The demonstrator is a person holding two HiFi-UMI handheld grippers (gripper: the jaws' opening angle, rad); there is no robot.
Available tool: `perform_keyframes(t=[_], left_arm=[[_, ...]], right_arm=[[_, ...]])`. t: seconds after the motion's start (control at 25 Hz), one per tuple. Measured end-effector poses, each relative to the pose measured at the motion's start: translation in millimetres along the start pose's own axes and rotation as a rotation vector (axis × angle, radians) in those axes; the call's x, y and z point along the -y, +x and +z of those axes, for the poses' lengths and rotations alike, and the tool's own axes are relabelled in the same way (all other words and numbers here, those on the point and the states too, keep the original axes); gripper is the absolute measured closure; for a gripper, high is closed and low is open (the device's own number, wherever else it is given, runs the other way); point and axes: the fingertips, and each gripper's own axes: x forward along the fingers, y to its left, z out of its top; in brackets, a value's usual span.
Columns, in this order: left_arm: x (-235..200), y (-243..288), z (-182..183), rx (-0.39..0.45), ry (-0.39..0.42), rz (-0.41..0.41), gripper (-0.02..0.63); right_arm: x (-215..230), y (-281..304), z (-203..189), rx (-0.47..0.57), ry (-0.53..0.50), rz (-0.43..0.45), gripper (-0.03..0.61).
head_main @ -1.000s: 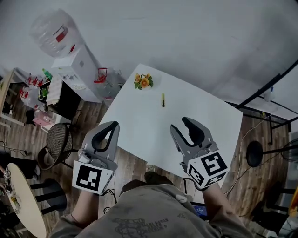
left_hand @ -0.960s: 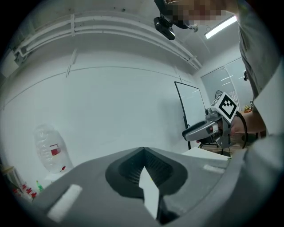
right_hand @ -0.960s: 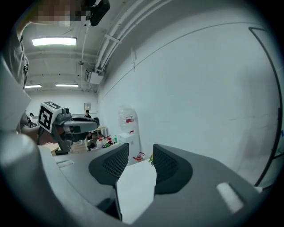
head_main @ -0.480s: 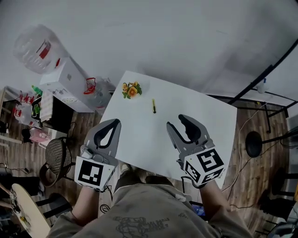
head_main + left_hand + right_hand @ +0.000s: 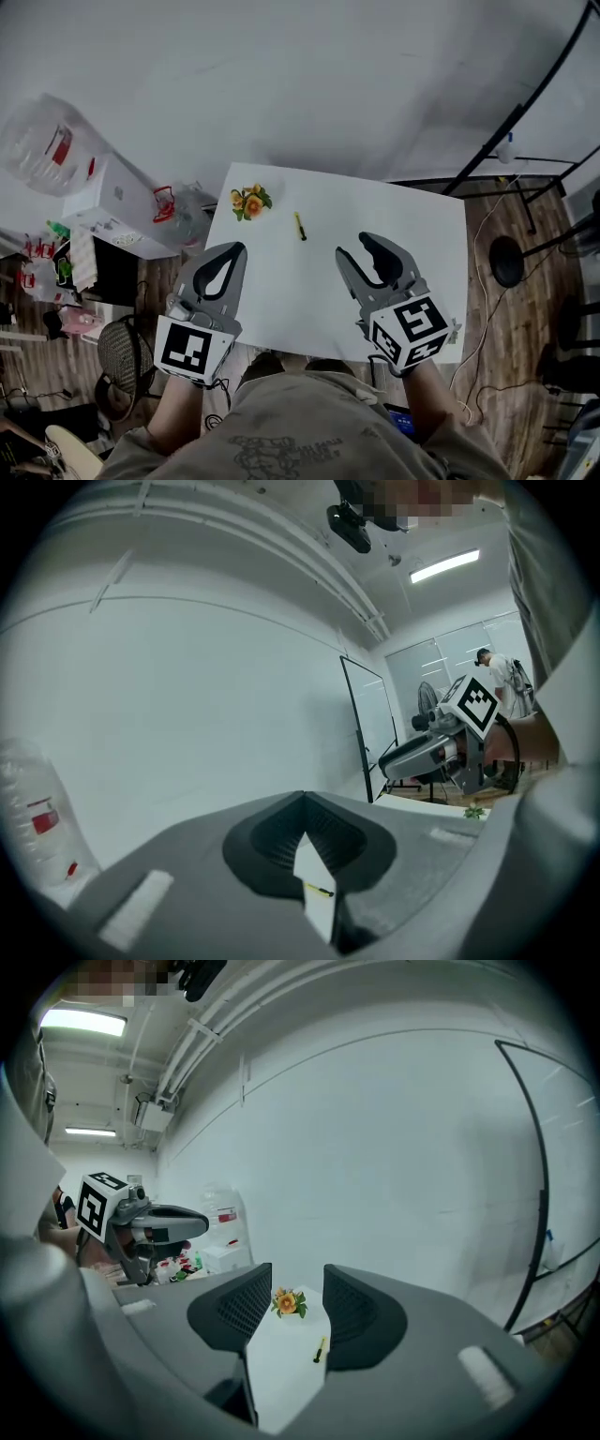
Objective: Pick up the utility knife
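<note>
The utility knife [image 5: 300, 226], slim, yellow and black, lies on the white table [image 5: 412, 225] toward its far side. It is well ahead of both grippers and nothing touches it. My left gripper [image 5: 236, 249] hangs over the table's near left edge, shut with its tips together and holding nothing. My right gripper [image 5: 357, 247] is open over the near middle of the table. In the right gripper view the knife [image 5: 320, 1349] shows between the open jaws of the right gripper [image 5: 298, 1283]. In the left gripper view the knife [image 5: 319, 890] is a small sliver below the closed tips of the left gripper [image 5: 302, 799].
A small orange flower decoration [image 5: 249, 201] stands at the table's far left corner. On the floor to the left are a white box [image 5: 112, 208] and a large water bottle [image 5: 45, 148]. A black stool base [image 5: 506, 262] and cables lie to the right.
In the head view the table and the knife have shifted left and lower, closer to the grippers. Both grippers keep their pose, left shut and right open.
</note>
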Motion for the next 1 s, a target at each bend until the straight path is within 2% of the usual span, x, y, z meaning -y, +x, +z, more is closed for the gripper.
perform_keyframes(t=[0.16, 0.36, 0.56, 0.84, 1.0], left_arm=[[-19, 6, 5, 0.056, 0.027, -0.079, 0.614], [-43, 9, 0, 0.07, 0.046, -0.162, 0.614], [-57, 13, -6, 0.08, 0.055, -0.237, 0.614], [-73, 18, -18, 0.076, 0.04, -0.257, 0.614], [-79, 24, -38, 0.038, 0.023, -0.245, 0.614]], right_arm=[[-7, 11, 3, -0.008, 0.007, -0.066, 0.393], [-18, 24, 5, -0.014, 0.03, -0.143, 0.391], [-29, 38, 6, -0.009, 0.067, -0.183, 0.371], [-36, 53, 3, -0.031, 0.071, -0.193, 0.367], [-33, 67, -10, -0.074, 0.084, -0.186, 0.367]])
